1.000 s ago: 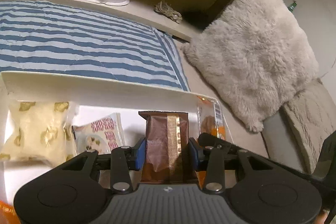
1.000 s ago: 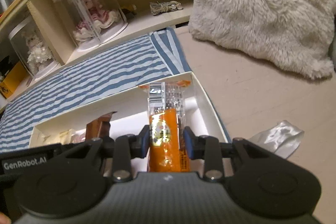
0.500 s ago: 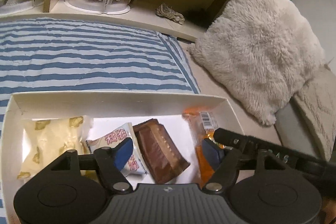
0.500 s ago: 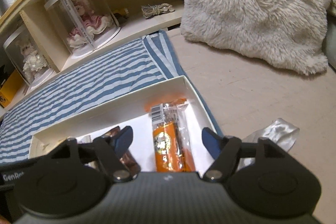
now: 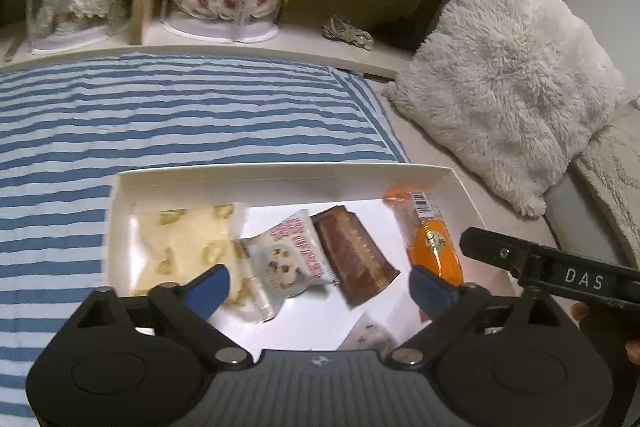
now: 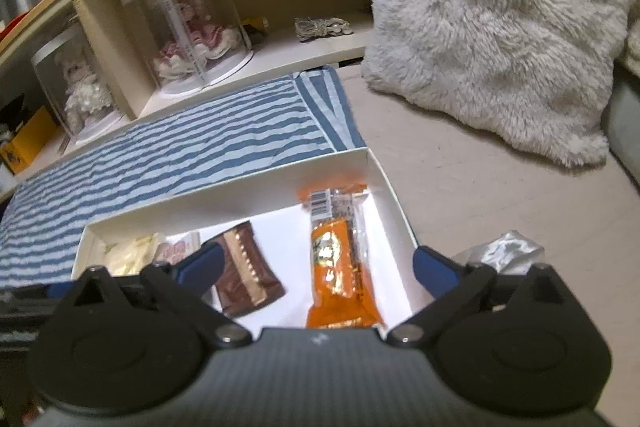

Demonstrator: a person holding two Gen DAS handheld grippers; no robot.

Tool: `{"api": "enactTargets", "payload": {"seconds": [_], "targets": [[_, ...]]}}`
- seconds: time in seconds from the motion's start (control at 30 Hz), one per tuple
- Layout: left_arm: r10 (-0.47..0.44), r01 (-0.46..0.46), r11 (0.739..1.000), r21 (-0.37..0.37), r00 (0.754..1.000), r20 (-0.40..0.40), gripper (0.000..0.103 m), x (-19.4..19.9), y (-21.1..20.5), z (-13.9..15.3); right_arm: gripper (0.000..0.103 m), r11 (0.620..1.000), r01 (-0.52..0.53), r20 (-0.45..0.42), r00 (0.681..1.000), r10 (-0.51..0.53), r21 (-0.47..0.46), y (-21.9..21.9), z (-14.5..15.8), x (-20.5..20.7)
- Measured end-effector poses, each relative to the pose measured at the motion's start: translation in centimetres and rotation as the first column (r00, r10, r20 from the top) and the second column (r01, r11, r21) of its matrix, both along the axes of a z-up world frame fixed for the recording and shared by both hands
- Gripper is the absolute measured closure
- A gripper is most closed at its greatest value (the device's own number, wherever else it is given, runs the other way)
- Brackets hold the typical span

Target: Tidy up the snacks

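left gripper [image 5: 320,281] jaws wide, empty | right gripper [image 6: 318,265] same | brown packet [image 5: 354,257], orange packet [image 6: 340,267] flat in white box [image 5: 280,173] | lift straight up, clear walls, avoid snagging wrappers

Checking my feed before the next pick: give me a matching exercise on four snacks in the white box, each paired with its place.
Things:
1. orange packet
2. brown packet
3. yellow bag
4. white printed packet

Places, seen from the left wrist:
A. far left in the white box
B. far right
C. between yellow bag and brown packet
D. just left of orange packet

Pairs: 1-B, 2-D, 3-A, 4-C
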State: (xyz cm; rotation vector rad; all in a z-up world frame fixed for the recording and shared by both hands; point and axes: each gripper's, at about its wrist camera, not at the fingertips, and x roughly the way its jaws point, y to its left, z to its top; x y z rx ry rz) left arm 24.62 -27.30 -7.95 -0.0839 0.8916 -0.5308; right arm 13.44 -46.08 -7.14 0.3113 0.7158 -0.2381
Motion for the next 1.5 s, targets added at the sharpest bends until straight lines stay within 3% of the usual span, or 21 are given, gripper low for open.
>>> {"api": "enactTargets", "payload": {"seconds": [0.5,1.0,1.5], "targets": [[0.08,-0.085,0.994,0.066,0.994,0.073,0.0,-5.2,5.4,5.0,0.001,0.996,-0.065,0.003,0.998,0.065,-0.066,4.1,3.4,-4.2],[0.105,-0.126,0.987,0.102,0.975,0.197,0.0,-13.8,10.0,10.8,0.001,0.984,-0.107,0.104,0.987,0.123,-0.141,8.2,8.4,-13.1],[0.106,-0.156,0.977,0.142,0.944,0.313,0.0,-21.9,12.5,12.2,0.001,0.967,-0.117,0.177,0.971,0.159,-0.226,11.8,9.3,-21.6]]}}
